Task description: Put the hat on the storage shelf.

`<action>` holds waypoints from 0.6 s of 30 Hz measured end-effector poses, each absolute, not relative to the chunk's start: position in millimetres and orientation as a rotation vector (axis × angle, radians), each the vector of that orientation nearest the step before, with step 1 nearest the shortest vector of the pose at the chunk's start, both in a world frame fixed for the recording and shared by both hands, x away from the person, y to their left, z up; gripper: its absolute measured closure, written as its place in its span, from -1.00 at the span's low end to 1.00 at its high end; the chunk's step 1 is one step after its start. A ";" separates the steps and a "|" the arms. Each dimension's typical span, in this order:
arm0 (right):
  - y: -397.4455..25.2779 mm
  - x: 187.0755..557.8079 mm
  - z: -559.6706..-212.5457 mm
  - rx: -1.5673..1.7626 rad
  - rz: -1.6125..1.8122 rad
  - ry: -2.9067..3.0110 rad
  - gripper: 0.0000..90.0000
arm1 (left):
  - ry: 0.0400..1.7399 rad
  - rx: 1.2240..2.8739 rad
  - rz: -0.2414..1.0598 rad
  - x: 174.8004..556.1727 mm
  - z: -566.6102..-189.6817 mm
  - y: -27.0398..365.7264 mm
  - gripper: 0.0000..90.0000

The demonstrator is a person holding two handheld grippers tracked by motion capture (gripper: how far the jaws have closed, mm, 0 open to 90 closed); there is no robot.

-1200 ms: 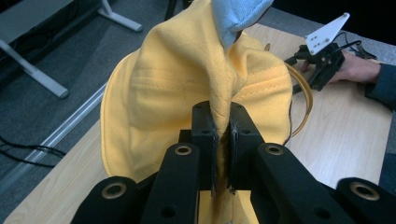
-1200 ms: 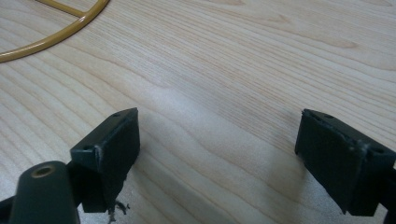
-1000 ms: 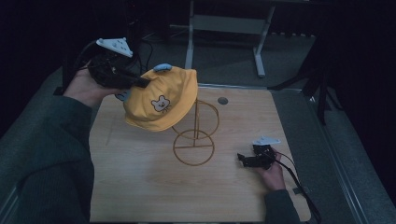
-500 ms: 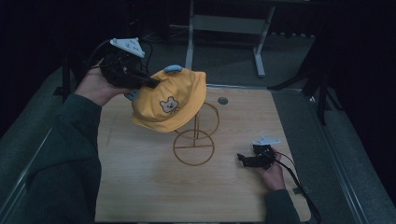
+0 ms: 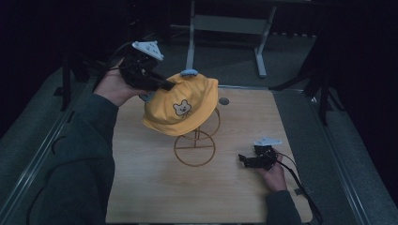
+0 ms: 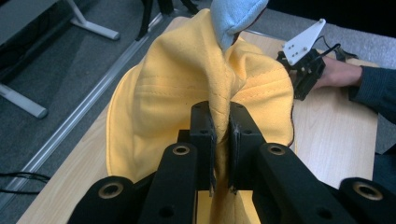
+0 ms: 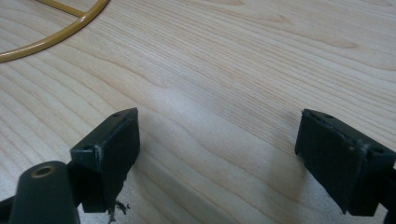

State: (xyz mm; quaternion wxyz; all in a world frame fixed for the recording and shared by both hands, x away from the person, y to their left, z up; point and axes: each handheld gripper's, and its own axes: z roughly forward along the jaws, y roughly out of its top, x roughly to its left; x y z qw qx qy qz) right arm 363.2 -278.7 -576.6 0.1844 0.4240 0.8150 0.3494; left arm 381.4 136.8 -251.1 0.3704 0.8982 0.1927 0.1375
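My left fingers [image 6: 219, 140] are clenched on a fold of the yellow hat [image 5: 180, 105], which hangs ahead of them over the wire stand [image 5: 195, 145]. My right fingers [image 7: 219, 158] rest released on the counter [image 5: 141, 187], the stand's ring beyond them, so the left hand is nearer.

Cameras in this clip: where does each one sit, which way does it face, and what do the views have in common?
High view: above the person's side, looking forward and down on the wooden table; both forearms enter from the bottom, the left gripper lifting the yellow hat over the wire stand.
Left gripper view: on the left gripper, looking along jaws shut on a hat fold.
Right gripper view: on the right gripper, low over the table, jaws apart.
Shared: the high and left gripper views show the hat and the right hand.
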 end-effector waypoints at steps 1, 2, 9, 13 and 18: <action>-278.7 363.2 -576.6 1.195 0.985 2.298 -0.69 | 0.494 2.308 0.348 382.9 -253.4 132.8 0.83; -278.8 363.2 -576.7 1.193 0.984 2.299 -0.69 | 0.494 2.317 0.347 384.2 -255.4 130.1 0.83; -278.7 363.3 -576.7 1.195 0.985 2.297 -0.69 | 0.504 2.358 0.344 393.2 -272.4 110.8 0.76; -278.7 363.2 -576.6 1.196 0.985 2.297 -0.69 | 0.496 2.385 0.329 396.5 -283.5 97.5 0.71; -278.7 363.2 -576.7 1.196 0.986 2.297 -0.69 | 0.514 2.374 0.339 399.8 -292.6 88.0 0.55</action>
